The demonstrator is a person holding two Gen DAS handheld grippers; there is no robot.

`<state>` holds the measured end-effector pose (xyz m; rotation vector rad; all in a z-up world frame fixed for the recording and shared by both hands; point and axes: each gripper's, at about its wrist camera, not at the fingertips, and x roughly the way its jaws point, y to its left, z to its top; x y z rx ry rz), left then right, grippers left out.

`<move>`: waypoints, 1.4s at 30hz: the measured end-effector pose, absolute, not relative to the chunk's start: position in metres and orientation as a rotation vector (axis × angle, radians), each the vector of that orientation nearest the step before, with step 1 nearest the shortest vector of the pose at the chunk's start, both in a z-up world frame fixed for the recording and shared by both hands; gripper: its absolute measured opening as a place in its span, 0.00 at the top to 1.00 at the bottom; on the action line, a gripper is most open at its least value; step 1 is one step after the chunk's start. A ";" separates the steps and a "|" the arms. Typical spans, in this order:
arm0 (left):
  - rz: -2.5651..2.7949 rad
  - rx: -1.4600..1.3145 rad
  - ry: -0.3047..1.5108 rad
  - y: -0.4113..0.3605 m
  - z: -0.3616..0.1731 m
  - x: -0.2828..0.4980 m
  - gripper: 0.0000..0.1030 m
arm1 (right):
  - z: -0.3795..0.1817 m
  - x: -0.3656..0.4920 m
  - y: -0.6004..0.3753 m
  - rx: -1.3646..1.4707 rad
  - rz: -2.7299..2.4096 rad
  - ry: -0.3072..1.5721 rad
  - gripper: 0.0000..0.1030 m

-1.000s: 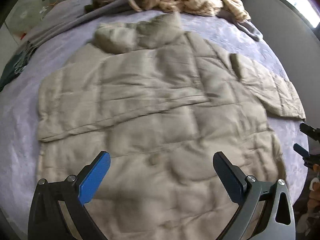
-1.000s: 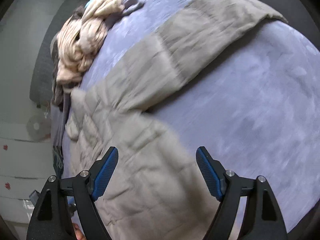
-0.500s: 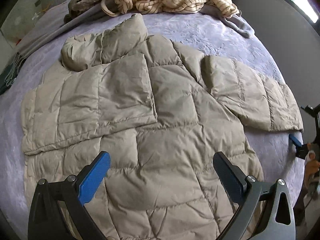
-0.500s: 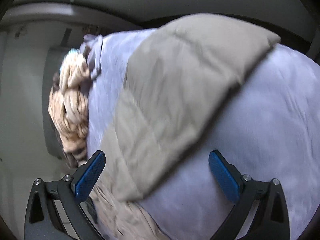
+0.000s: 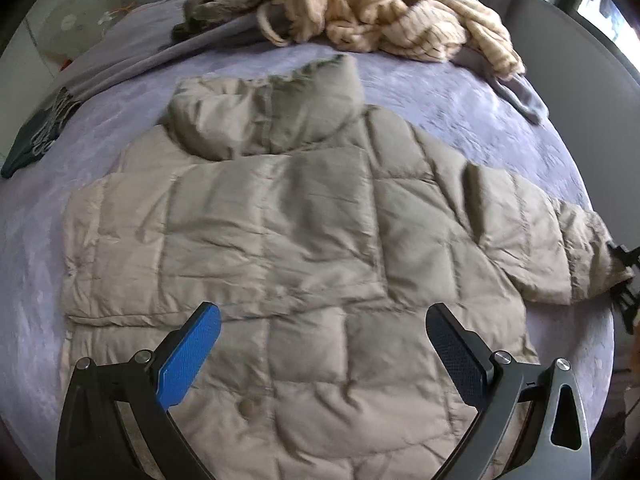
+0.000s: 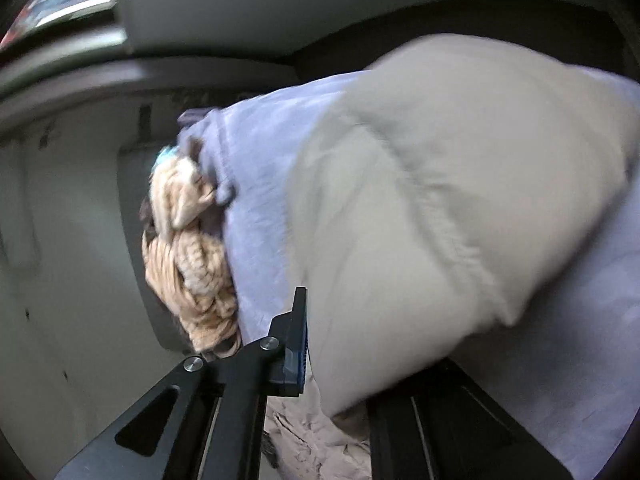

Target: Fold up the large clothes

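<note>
Bed [image 5: 460, 92], lilac cover: jacket [image 5: 300, 240] spread flat. Cuff [image 6: 400, 320] just clamped in right gripper [image 6: 316, 344] jaws; left gripper [image 5: 324, 344] jaws open, empty.

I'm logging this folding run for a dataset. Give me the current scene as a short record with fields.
surface: purple bedspread
garment: beige puffer jacket lying spread flat, hood toward the far side
one sleeve: folded across the jacket's body
other sleeve: cuff clamped in the right gripper, whose jaws have just closed on it
left gripper: open above the jacket's lower half, holding nothing
other items: striped cream knitwear heaped at the far edge
</note>
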<state>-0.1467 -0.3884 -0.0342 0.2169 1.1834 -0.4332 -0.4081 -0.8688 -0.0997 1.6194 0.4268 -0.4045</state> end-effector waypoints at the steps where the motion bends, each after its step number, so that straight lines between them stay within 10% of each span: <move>1: -0.426 0.208 1.182 -0.383 -0.035 -0.143 0.00 | -0.085 -0.397 -0.865 1.557 -0.392 0.446 0.92; 13: -0.410 0.158 1.128 -0.301 -0.051 -0.108 0.00 | 0.050 -0.226 -0.668 0.654 -0.181 0.705 0.92; 30: -0.363 0.102 1.116 -0.228 -0.087 -0.075 0.00 | -0.089 -0.135 -0.491 0.438 -0.062 1.038 0.91; 35: -0.392 0.072 1.122 -0.231 -0.088 -0.074 0.00 | -0.078 -0.153 -0.516 0.640 -0.009 1.017 0.24; 42: -0.435 0.009 1.121 -0.228 -0.084 -0.060 0.00 | -0.070 -0.195 -0.587 0.969 -0.141 0.828 0.24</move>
